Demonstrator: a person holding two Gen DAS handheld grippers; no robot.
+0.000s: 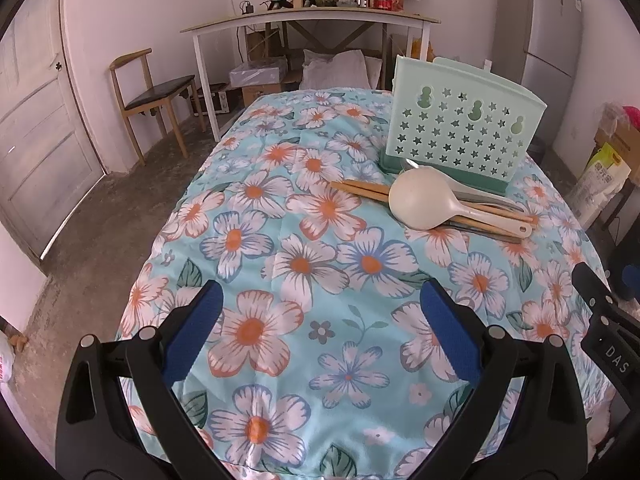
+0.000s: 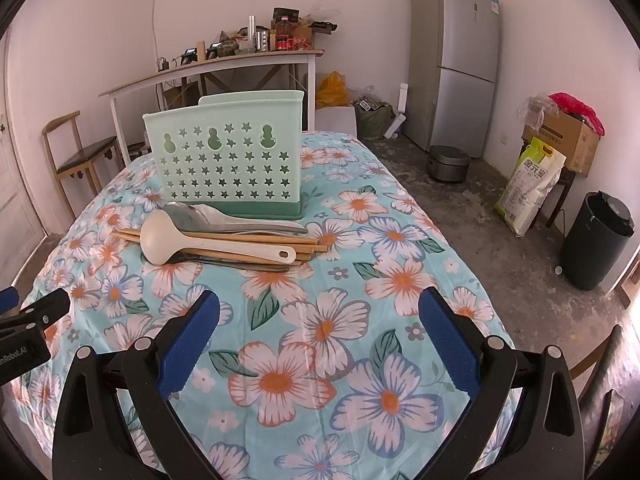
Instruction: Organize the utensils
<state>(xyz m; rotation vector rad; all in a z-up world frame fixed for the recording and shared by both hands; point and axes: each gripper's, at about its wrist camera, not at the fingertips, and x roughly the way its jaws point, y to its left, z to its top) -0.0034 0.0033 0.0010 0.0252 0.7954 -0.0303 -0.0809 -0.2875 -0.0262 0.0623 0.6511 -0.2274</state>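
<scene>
Left hand-held gripper hangs over the flowered cloth of the bench, its blue pads spread wide with nothing between them. Ahead and to its right lies a pile of utensils: wooden chopsticks, a cream ladle and grey spoons, touching the mint utensil holder. Right hand-held gripper is likewise spread and empty, the pile ahead to its left.

Soft even daylight, no harsh shadows, pretty sharp overall; heavy fisheye bending and dark vignette at corners.
</scene>
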